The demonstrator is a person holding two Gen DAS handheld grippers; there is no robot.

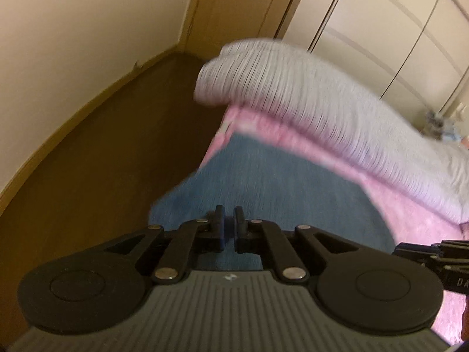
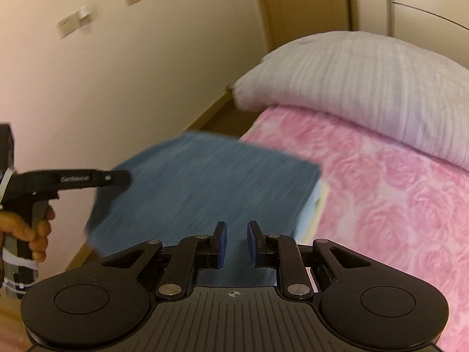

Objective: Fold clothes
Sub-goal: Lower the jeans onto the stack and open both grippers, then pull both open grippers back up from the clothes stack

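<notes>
A folded blue garment (image 2: 205,182) is blurred above the pink bed, and pale folded layers (image 2: 315,205) show under its right edge. In the right wrist view my right gripper (image 2: 236,242) has its jaws a little apart with the blue cloth filling the gap and running back under the linkage. My left gripper (image 1: 230,227) is shut, its pads nearly touching with the blue garment (image 1: 278,176) between and beneath them. From the right wrist view, the left gripper (image 2: 127,177) meets the garment's left edge, with a hand (image 2: 32,228) on its grip. The right gripper's tip (image 1: 398,248) shows at the right.
A pink rose-patterned blanket (image 2: 381,205) covers the bed, with a grey striped pillow (image 2: 351,82) at its head. Dark floor (image 1: 102,161) runs along the bed's left side up to a cream wall (image 2: 146,73). A wooden door (image 1: 243,3) and pale wardrobe doors (image 1: 381,29) stand behind.
</notes>
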